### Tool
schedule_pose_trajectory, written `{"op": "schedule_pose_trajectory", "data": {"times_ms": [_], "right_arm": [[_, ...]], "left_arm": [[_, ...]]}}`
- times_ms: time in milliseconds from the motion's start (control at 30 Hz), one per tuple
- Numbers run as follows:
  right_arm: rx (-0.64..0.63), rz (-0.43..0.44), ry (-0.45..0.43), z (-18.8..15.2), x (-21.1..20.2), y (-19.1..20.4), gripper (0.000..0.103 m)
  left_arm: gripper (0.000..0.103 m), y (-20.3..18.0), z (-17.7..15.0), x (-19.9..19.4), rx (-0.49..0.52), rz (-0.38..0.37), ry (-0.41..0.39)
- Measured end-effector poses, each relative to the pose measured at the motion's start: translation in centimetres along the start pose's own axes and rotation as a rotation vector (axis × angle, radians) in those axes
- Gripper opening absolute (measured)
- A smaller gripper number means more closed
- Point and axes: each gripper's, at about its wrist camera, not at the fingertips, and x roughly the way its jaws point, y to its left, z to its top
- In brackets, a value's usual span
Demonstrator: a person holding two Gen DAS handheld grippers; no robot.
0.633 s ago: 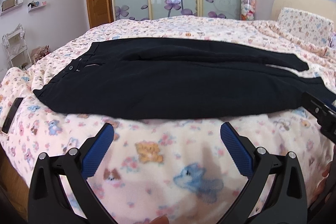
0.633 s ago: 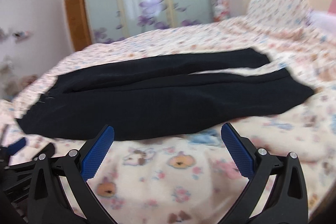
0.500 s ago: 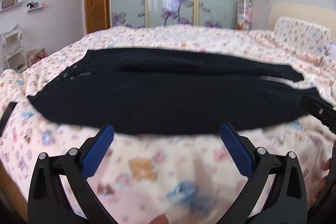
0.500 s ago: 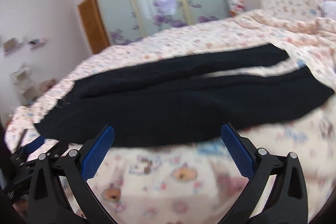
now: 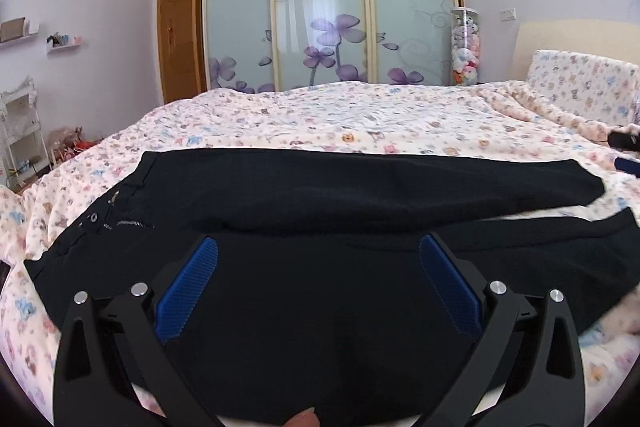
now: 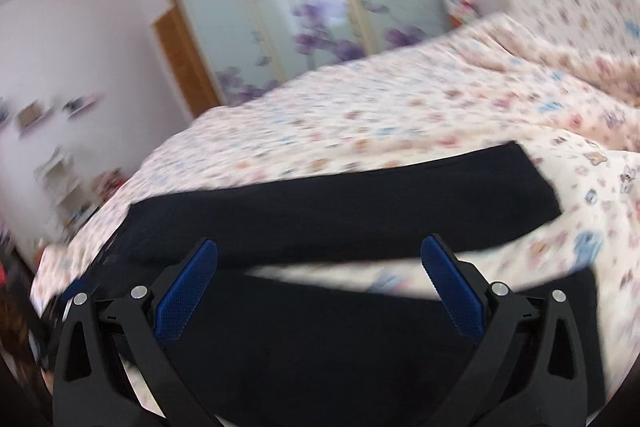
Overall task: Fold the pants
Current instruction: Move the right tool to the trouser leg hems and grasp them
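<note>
Black pants (image 5: 340, 195) lie flat across the bed, waistband with button and zipper at the left, both legs running to the right and slightly apart. My left gripper (image 5: 318, 259) is open and empty, over the near leg close to the hip. The pants (image 6: 352, 211) also show in the blurred right wrist view, with a strip of bedspread between the two legs. My right gripper (image 6: 319, 259) is open and empty, over the near leg toward the cuff end.
The bed carries a pink bedspread (image 5: 360, 123) with a teddy-bear print. A pillow (image 5: 580, 87) rests at the headboard, right. A dark object (image 5: 624, 141) lies near the right edge. Glass wardrobe doors (image 5: 324, 11) and a white shelf (image 5: 20, 139) stand behind.
Both grippers have moved forward from the bed's near edge to over the pants' near leg. The pants lie as before. Both grippers stay open.
</note>
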Motion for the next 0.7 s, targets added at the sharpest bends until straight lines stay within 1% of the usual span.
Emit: {"op": "schedule_pose_trajectory", "data": {"times_ms": [67,133,233,333,400,433,467,500,533,567,633,700], "right_arm": [[0.058,-0.066,0.027,2.5,2.6,-3.2,0.102],[0.111,-0.103,0.053,3.8,4.7,-5.9,0.102],[0.199,-0.124,0.070,5.6,7.5,-9.7,0.102],[0.249,-0.166,0.057,7.4,9.4,-12.0,0.102],[0.278,-0.204,0.022,8.1,9.9,-13.1,0.097],[0.281,-0.214,0.009,8.4,10.2,-13.4,0.094],[0.276,-0.230,0.003,8.6,10.6,-13.6,0.091],[0.262,-0.261,0.010,8.7,11.2,-13.8,0.090],[0.244,-0.289,0.025,8.7,11.7,-13.9,0.087],[0.228,-0.312,0.038,8.7,12.2,-14.0,0.080],[0.195,-0.373,0.060,8.5,13.2,-14.3,0.072],[0.196,-0.420,0.059,8.4,13.8,-15.0,0.070]], "left_arm": [[0.101,-0.4,-0.2,1.3,0.002,0.016,0.020],[0.101,-0.3,-0.6,2.3,0.000,0.023,0.050],[0.101,0.3,-0.9,2.8,-0.020,0.007,0.076],[0.101,0.7,-1.2,3.2,-0.038,-0.026,0.099],[0.101,0.8,-1.4,3.6,-0.046,-0.078,0.115],[0.101,0.9,-1.6,3.8,-0.052,-0.114,0.123],[0.101,0.9,-1.6,3.9,-0.057,-0.135,0.126],[0.101,1.1,-1.7,4.0,-0.064,-0.159,0.130],[0.101,1.2,-1.7,4.1,-0.069,-0.175,0.131],[0.101,1.3,-1.8,4.2,-0.076,-0.198,0.134],[0.101,1.3,-1.9,4.3,-0.086,-0.238,0.135],[0.101,1.3,-1.9,4.1,-0.094,-0.277,0.122]]}}
